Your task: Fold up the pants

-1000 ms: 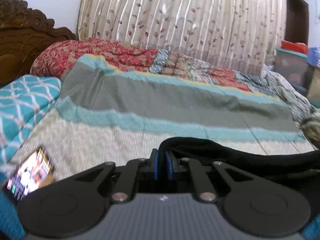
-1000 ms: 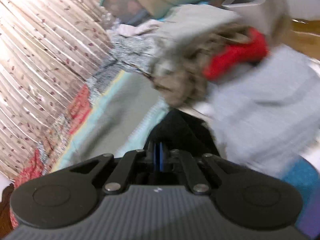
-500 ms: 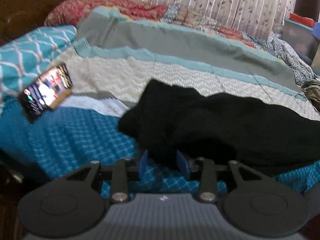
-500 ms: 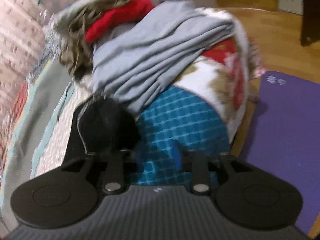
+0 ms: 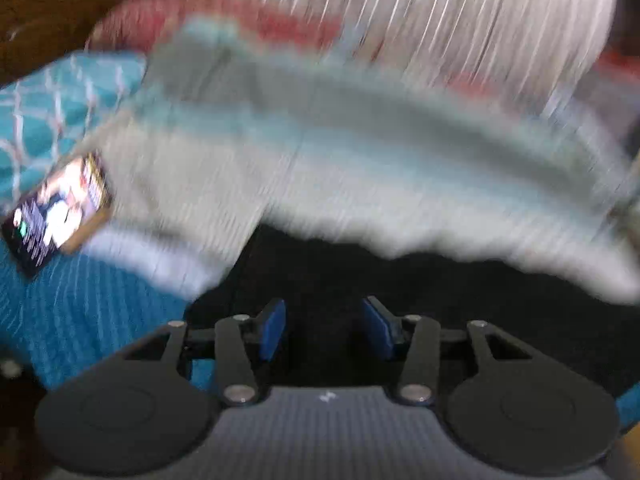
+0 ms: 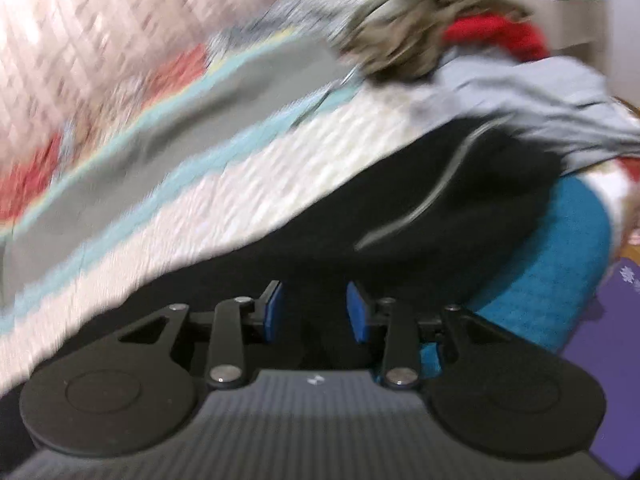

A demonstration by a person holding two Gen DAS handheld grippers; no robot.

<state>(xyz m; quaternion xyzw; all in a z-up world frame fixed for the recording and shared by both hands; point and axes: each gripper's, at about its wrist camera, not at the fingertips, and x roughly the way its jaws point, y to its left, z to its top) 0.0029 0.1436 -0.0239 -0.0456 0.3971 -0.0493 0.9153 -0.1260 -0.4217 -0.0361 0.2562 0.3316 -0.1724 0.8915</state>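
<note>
While both views are pretty blurry, the bed with its striped bedspread fills most of them, and the black pants lie across its near edge, next to a grey garment. A phone sits off left. Left gripper and right gripper both have fingers apart, right over the pants, gripping nothing

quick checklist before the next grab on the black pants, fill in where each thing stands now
1. Left gripper open: ok.
2. Right gripper open: ok.
3. Black pants lying on the bed, free of both grippers: ok.
4. Pants flat and smooth: cannot tell, both views are blurred.
5. Phone off the pants: ok, it lies apart to the left.
6. Grey garment off the pants: not ok, its edge overlaps them.
</note>
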